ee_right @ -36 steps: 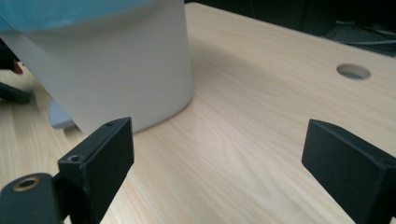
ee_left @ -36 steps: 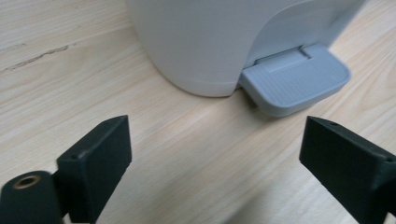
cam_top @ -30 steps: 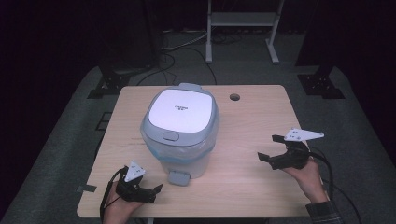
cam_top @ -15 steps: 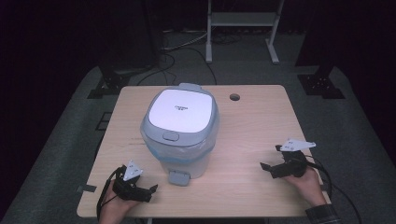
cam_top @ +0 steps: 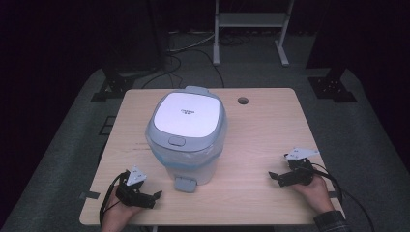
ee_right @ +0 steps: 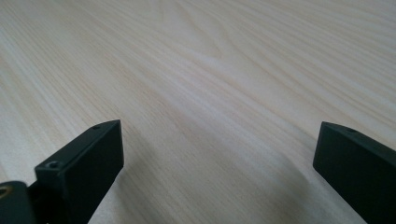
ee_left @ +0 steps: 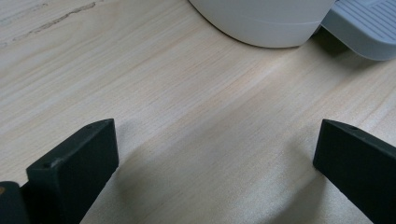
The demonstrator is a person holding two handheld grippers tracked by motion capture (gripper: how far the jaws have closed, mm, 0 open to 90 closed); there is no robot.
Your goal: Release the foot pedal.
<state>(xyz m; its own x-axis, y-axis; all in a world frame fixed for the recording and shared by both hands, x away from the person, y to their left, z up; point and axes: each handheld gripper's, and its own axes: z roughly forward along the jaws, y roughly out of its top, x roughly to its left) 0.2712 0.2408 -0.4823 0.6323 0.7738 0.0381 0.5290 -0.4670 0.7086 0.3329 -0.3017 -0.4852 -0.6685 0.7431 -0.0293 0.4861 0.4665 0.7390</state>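
Dark surroundings frame a pale wooden desk (cam_top: 270, 130) where the pedal bin (cam_top: 187, 137) stands centre-frame, likely light, rigid, smooth plastic best gripped by its lid rim, while left tongs (cam_top: 153, 197) and right tongs (cam_top: 273, 177) rest wide open, empty.

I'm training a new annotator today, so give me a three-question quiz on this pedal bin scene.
1. True or false: the lid of the pedal bin is shut.
2. Which gripper is nearer the bin's pedal: A) left gripper or B) right gripper?
3. Fill in: in the left gripper view and the right gripper view, both grippers' jaws stand ____ with nothing between them.

Key
1. True: the lid lies flat on the bin, with a bag edge showing under its rim.
2. A: it rests on the table just beside the pedal.
3. Open.
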